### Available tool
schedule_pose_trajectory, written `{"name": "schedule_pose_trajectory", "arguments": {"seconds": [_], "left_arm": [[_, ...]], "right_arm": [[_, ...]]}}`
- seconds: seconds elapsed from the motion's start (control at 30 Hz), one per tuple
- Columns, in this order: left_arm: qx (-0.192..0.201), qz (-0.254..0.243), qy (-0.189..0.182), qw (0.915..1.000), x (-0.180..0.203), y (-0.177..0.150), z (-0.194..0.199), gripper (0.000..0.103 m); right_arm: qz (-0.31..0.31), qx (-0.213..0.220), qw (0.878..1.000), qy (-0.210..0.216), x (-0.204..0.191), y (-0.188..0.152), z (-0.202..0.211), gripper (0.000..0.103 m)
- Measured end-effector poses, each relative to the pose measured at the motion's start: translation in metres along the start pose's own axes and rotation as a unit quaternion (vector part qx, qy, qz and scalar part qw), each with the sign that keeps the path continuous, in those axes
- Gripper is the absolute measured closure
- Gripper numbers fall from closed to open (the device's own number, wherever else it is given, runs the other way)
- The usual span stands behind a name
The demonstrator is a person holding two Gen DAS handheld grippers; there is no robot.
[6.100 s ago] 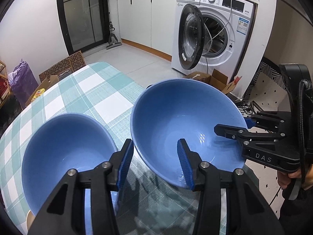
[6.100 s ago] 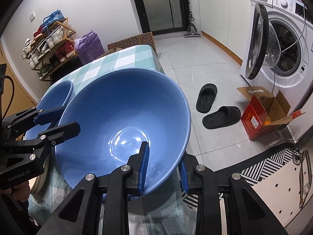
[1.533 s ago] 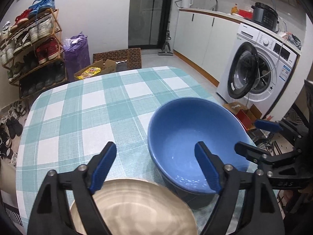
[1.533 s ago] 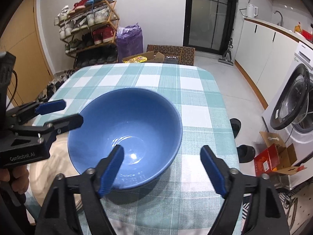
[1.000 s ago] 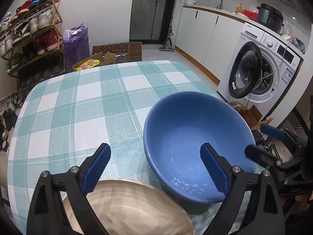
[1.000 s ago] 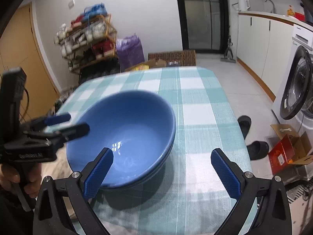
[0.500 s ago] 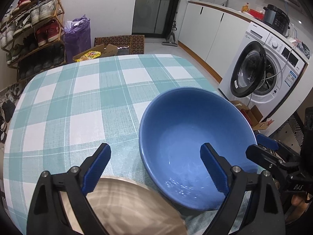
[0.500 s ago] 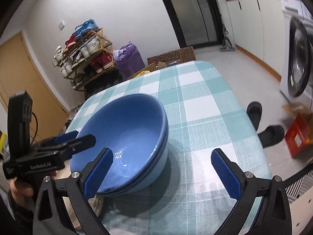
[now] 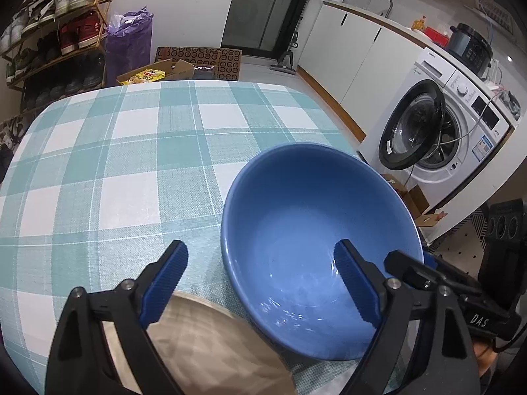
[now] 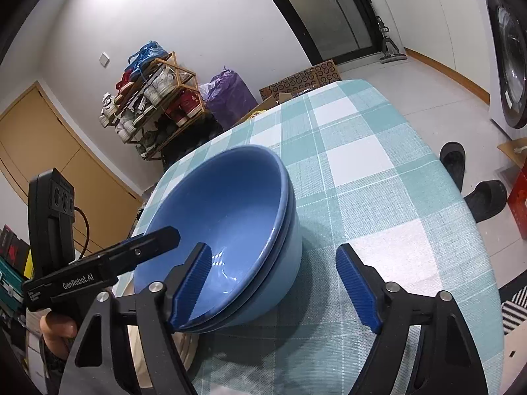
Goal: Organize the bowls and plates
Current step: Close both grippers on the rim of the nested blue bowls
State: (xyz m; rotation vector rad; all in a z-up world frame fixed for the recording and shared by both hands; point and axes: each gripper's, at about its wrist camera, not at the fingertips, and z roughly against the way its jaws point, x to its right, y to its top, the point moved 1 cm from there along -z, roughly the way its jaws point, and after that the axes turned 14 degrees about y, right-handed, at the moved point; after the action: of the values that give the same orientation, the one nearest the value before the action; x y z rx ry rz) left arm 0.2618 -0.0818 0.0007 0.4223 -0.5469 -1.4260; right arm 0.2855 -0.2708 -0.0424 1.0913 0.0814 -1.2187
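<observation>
Two deep blue ceramic bowls [image 10: 230,237] sit nested, one inside the other, on the counter under a teal-and-white checked cloth [image 9: 108,164], near its right edge. Just beside them lies a round beige plate [image 9: 204,345], partly beneath the left gripper [image 9: 260,283]. Both the left gripper and the right gripper [image 10: 273,283] hold their blue-padded fingers [image 10: 357,284] spread wide, grasping nothing.

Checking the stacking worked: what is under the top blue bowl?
A second blue bowl sits nested under the top blue bowl; only its rim and outer wall show. Its inside is covered.
</observation>
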Motion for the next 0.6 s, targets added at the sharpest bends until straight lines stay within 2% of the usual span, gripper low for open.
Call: {"name": "schedule_pose_trajectory", "arguments": {"seconds": [0.03, 0.13, 0.2, 0.3, 0.47, 0.6], "left_arm": [[-0.003, 0.001, -0.003, 1.0000, 0.000, 0.000, -0.001, 0.021], [-0.015, 0.005, -0.019, 0.9997, -0.001, -0.002, -0.004, 0.040], [-0.023, 0.004, -0.029, 0.9993, 0.000, -0.003, -0.007, 0.051], [-0.022, 0.003, -0.022, 0.9995, 0.001, -0.004, -0.005, 0.055], [-0.022, 0.000, -0.014, 0.9997, -0.002, -0.005, -0.005, 0.066], [-0.019, -0.010, -0.007, 0.9997, -0.001, -0.006, -0.003, 0.066]], "right_arm": [[0.000, -0.003, 1.000, 0.003, -0.001, -0.001, -0.002, 0.025], [0.003, -0.009, 1.000, 0.008, -0.003, -0.003, -0.005, 0.029], [0.007, -0.010, 1.000, 0.016, -0.005, -0.003, -0.007, 0.037], [0.013, -0.013, 1.000, 0.024, -0.009, -0.004, -0.008, 0.040], [0.019, -0.014, 1.000, 0.013, -0.012, -0.007, -0.007, 0.045], [0.019, -0.011, 1.000, 0.010, -0.011, -0.007, -0.005, 0.050]]}}
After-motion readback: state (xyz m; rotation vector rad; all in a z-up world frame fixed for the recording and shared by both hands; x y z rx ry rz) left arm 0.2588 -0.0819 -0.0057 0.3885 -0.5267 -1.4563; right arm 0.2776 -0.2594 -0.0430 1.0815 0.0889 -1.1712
